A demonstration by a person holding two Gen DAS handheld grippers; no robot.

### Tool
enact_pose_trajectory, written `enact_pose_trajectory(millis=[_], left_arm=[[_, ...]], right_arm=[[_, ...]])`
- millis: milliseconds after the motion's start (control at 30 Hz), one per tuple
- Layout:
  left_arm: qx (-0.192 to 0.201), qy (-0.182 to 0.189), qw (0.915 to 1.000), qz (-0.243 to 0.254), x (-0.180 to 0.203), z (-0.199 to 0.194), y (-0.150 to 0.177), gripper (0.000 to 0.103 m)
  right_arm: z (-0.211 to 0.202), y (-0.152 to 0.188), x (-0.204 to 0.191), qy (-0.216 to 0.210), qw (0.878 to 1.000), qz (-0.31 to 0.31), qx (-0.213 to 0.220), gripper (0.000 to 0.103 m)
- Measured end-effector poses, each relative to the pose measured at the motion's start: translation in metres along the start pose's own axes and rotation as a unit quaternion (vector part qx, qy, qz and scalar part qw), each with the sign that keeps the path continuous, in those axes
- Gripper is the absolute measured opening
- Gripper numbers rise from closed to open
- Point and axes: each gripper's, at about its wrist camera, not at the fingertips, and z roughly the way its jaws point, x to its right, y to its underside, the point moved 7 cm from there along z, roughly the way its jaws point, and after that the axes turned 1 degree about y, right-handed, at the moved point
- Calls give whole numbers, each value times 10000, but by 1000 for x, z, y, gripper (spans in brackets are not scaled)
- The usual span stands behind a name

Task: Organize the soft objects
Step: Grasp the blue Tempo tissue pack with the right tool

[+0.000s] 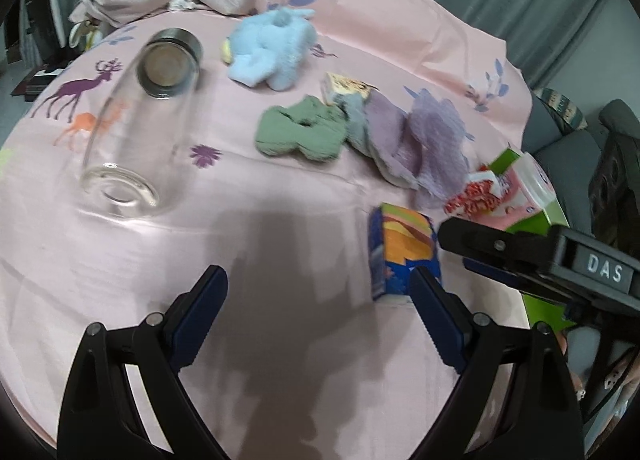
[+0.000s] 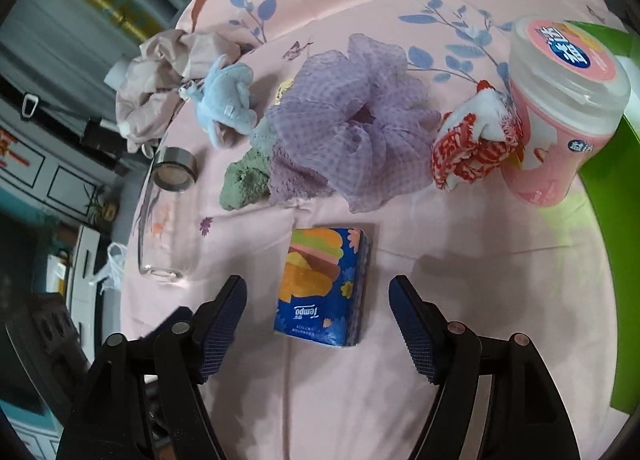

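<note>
A blue tissue pack with a burger print lies on the pink sheet between the fingers of my right gripper, which is open; neither pad touches the pack. Beyond it sit a purple gauzy scrunchie, a purple cloth, a green cloth, a light blue plush toy and a red-and-white cloth. My left gripper is open over bare sheet, with nothing between its fingers. The tissue pack stands just right of its right finger. The right gripper reaches in from the right.
A clear glass bottle with a metal cap lies on its side at the left. A pink tub stands against a green box at the right. Crumpled pink fabric is heaped at the far edge.
</note>
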Motion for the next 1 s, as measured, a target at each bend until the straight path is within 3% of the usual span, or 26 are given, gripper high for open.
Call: enact_pose_trajectory(millis=[200,367,433,533,600,1000], left_arm=[[-95,180,9997,164,14,8,6,90],[-199,274,9992,208,20,16,10,82],[-230,296,9990,239,23,19,11,78],[-306,363,9987,202,25,25,12,71],[-356,416,9984,172,25,29,13,58],[-493,1063,9931,-16,34,31,15,30]], right_arm=[[7,2,-4,-19,10000,2,-59,74],[12,3,-4,6,9999,-80,-91,66],[16,3,-3,12,9999,-51,-148,58],[20,4,-3,-8,9998,-14,-212,55],[21,4,-2,-10,9997,-5,-229,54],[34,4,1,112,9996,-59,-261,47]])
